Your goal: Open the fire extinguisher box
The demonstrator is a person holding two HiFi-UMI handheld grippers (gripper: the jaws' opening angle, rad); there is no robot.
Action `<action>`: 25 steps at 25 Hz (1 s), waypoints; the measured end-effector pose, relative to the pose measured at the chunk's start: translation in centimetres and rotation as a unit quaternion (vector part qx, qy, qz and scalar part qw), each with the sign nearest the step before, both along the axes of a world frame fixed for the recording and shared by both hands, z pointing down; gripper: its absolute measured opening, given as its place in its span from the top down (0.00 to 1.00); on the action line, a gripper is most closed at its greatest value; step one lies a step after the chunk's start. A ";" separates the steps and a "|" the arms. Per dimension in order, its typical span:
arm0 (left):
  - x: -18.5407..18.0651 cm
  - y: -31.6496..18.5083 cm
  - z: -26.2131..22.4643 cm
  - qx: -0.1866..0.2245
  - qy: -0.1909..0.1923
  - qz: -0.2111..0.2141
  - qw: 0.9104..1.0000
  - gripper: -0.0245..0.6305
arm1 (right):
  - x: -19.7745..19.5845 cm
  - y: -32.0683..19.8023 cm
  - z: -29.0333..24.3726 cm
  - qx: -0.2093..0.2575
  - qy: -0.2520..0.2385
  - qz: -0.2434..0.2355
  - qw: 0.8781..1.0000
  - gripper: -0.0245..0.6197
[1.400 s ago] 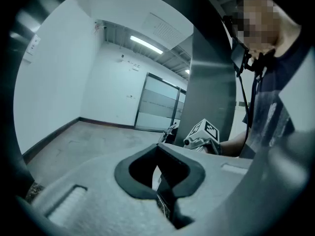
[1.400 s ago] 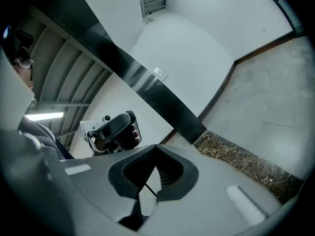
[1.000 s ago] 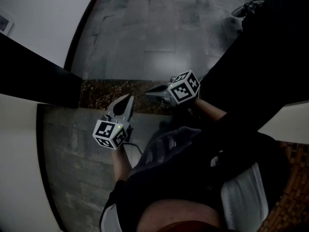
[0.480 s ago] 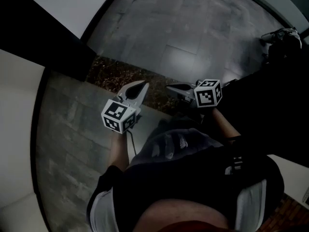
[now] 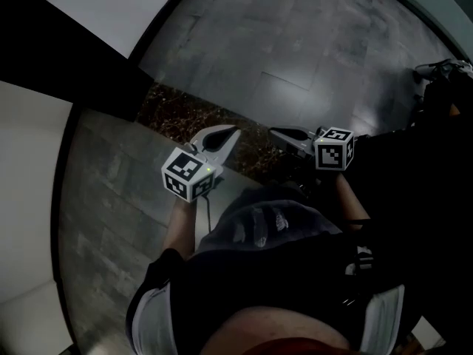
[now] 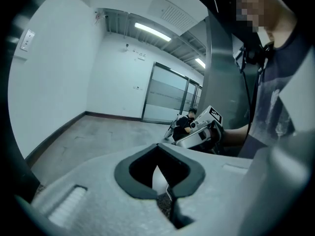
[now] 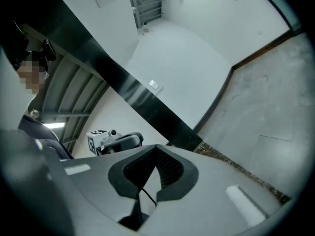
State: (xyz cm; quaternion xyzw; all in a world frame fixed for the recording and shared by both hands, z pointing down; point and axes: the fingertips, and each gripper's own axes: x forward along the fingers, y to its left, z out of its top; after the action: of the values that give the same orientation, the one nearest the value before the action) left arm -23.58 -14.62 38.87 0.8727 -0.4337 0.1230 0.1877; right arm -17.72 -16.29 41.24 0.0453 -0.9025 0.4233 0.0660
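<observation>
1. Head view, nearest first: the person's dark shirt (image 5: 281, 272) fills the bottom of the shot, with both forearms reaching out from it.
2. Left claw (image 5: 230, 131) is clenched, tips pressed together with nothing caught between them. Its own view only shows floor through the hole behind the tips. The left marker cube (image 5: 188, 174) sits right at the hand.
3. Right claw (image 5: 275, 132) is clenched too, and it's empty, with the tips meeting. It points across toward the left one, so the two tips are near each other but apart. The right marker cube (image 5: 334, 149) rides on its back end.
4. Below both claws is a grey tiled floor (image 5: 295, 43), with a dark speckled strip (image 5: 185, 113) running across it under the claw tips.
5. Further out, a black band (image 5: 66, 72) cuts across a white wall (image 7: 187, 68) and comes down to the floor by that strip.
6. Farthest off, in the left gripper view: glass doors (image 6: 167, 95) at the end of the hall, a ceiling light (image 6: 152, 32) above, and a person in dark clothes (image 6: 186, 124) low down in front of the doors.
7. Fire extinguisher box: honestly can't pick it out in any view.
</observation>
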 end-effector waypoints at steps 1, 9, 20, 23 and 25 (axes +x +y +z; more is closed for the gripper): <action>0.4 -0.7 -0.1 -0.002 -0.001 0.000 1.000 0.96 | 0.4 -0.6 0.1 -0.002 -0.003 0.000 1.000 0.96; 6.5 -5.2 0.1 0.001 -0.045 0.057 0.997 0.96 | 4.7 -4.3 0.5 -0.014 -0.019 0.005 1.000 0.96; 8.3 -10.8 -0.3 0.004 -0.042 -0.006 0.999 0.96 | 9.8 -8.2 1.0 -0.002 -0.006 0.026 1.000 0.96; 8.2 -11.3 -0.9 0.014 -0.033 -0.013 0.999 0.96 | 9.8 -8.3 0.7 0.004 -0.006 0.027 1.000 0.96; 7.7 -11.3 -1.1 0.019 -0.033 -0.008 0.999 0.96 | 9.1 -7.8 0.5 0.014 -0.001 0.022 1.000 0.96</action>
State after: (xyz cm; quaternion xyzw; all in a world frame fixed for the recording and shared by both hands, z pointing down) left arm -15.83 -25.87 37.80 0.8680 -0.4492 0.1413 0.1574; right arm -8.61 -24.11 41.70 0.0656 -0.9073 0.4116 0.0548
